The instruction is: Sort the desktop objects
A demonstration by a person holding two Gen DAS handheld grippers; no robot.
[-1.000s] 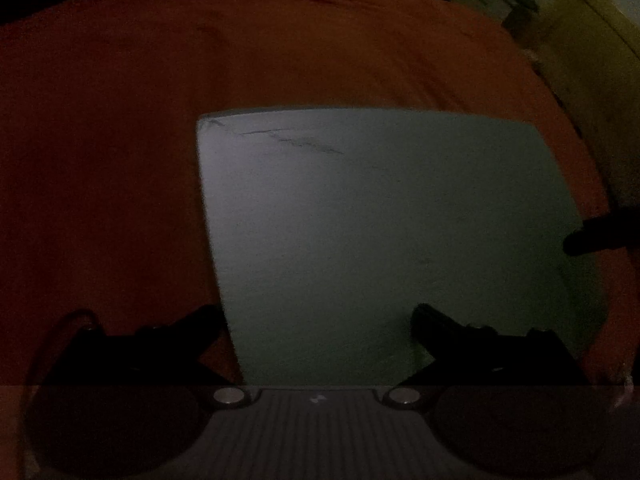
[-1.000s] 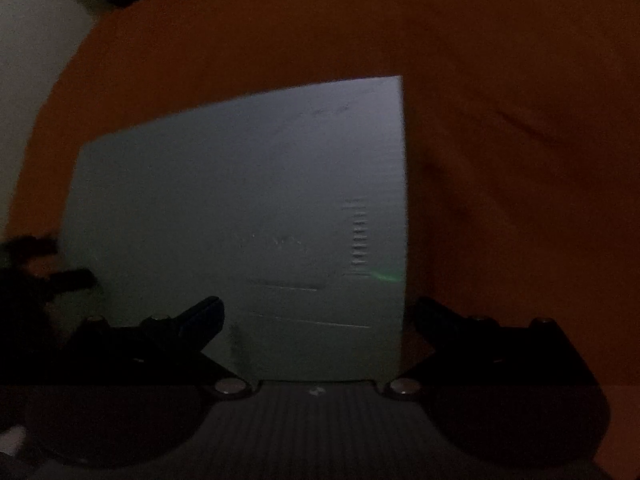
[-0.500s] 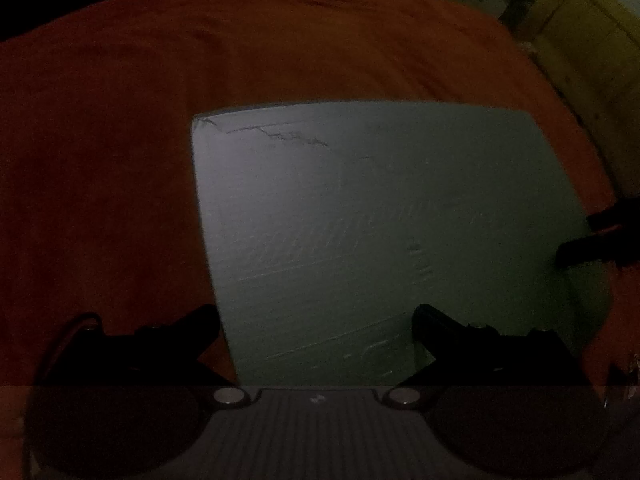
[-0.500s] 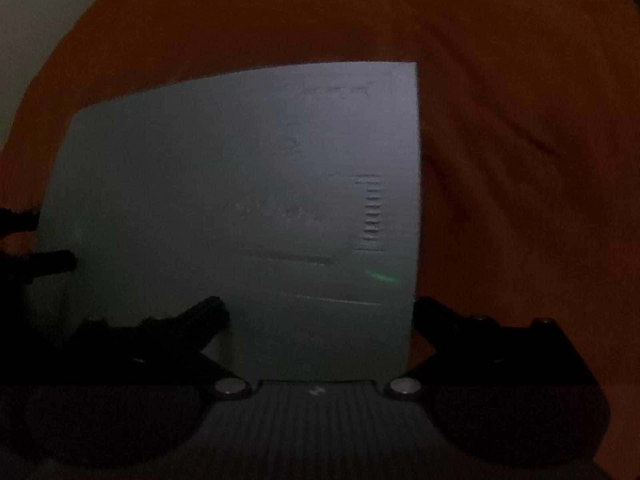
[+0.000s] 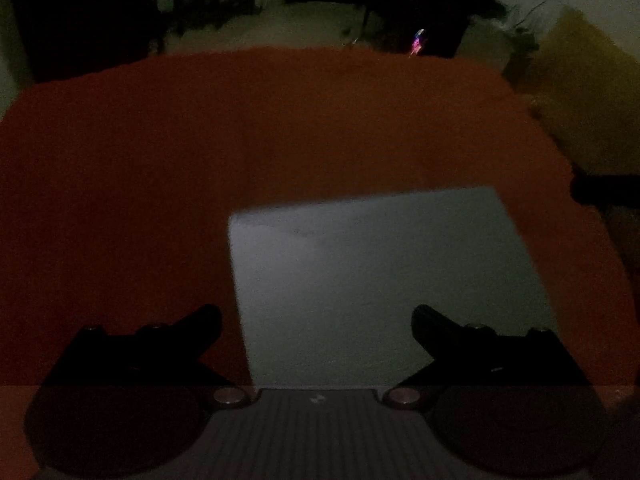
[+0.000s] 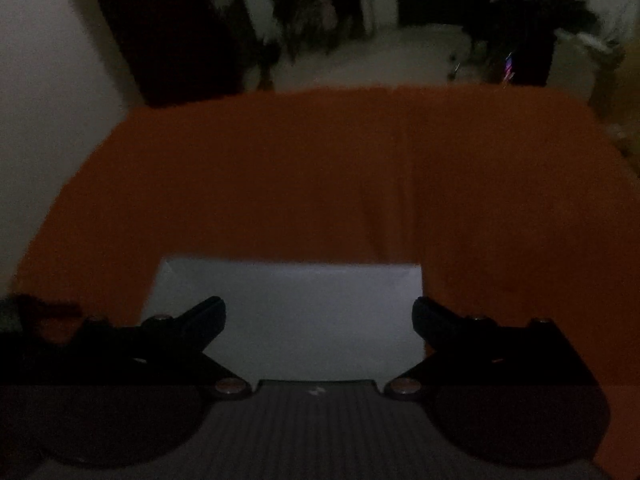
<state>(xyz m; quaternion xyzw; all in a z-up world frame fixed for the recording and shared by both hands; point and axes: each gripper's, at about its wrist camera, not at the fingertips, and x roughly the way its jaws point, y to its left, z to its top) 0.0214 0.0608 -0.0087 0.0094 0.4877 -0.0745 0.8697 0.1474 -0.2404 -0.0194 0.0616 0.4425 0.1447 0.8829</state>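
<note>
- A pale grey flat sheet (image 5: 384, 292), board or paper I cannot tell, lies flat on the orange-red cloth (image 5: 200, 160) that covers the table.
- In the left wrist view the sheet sits low and right of centre; its near edge runs out of sight behind the claw's body, its far edge lies about halfway up the cloth.
- The left claw (image 5: 316, 318) hovers over the sheet's near left part: its left finger is over bare cloth just beside the sheet's left edge, its right finger is over the sheet itself. The fingers are spread wide and grasp nothing.
- In the right wrist view the same sheet (image 6: 304, 312) fills the gap between the fingers, low in the frame, with its far edge just beyond the fingertips.
- The right claw (image 6: 319, 312) is likewise released, fingers wide apart; the left one lies over the sheet's left part, the right one at the sheet's right edge. Nothing is held.
- Whether either claw touches the sheet cannot be told in this dim light.
- At the right edge of the left view a dark finger tip of the right claw (image 5: 600, 192) shows, apart from the sheet's far right corner.
- Beyond the cloth's far edge lie a dim room and a small pink-blue light (image 5: 417, 42).
</note>
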